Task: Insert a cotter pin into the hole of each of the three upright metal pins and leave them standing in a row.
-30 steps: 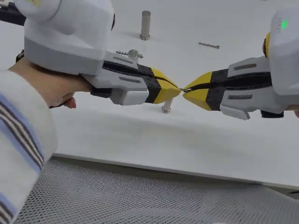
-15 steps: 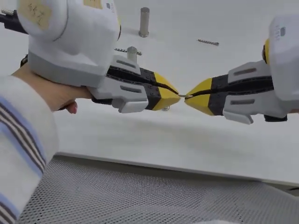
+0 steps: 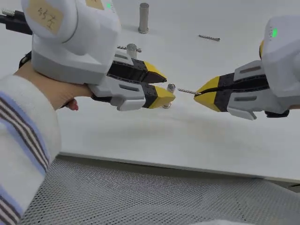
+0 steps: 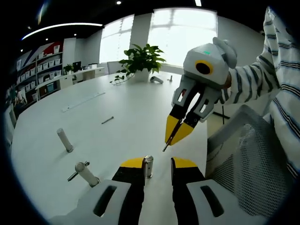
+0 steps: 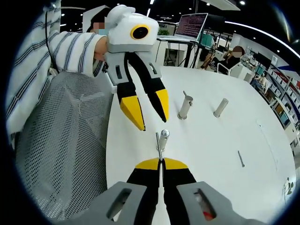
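My left gripper (image 3: 168,85) (image 4: 159,164) is open, and a short upright metal pin (image 3: 170,88) (image 4: 148,166) stands between its yellow jaw tips without touching them. My right gripper (image 3: 198,93) (image 5: 161,163) is shut on a thin cotter pin (image 3: 186,91) (image 5: 159,144) whose free end points at that pin's top (image 5: 164,136). A second upright pin (image 3: 132,48) (image 4: 86,172) (image 5: 185,107) carries a cotter pin through it. Farther back stands a third, bare pin (image 3: 143,18) (image 4: 65,139) (image 5: 220,107).
A loose cotter pin (image 3: 209,38) (image 4: 107,120) (image 5: 241,158) lies on the white table (image 3: 140,131) at the back right. The table's front edge runs over a grey mesh chair (image 3: 140,197). A potted plant (image 4: 140,61) stands at the far end.
The left gripper has opened and let go of the cotter pin. The right gripper has drawn back to the right with the cotter pin, so the two tips are now apart.
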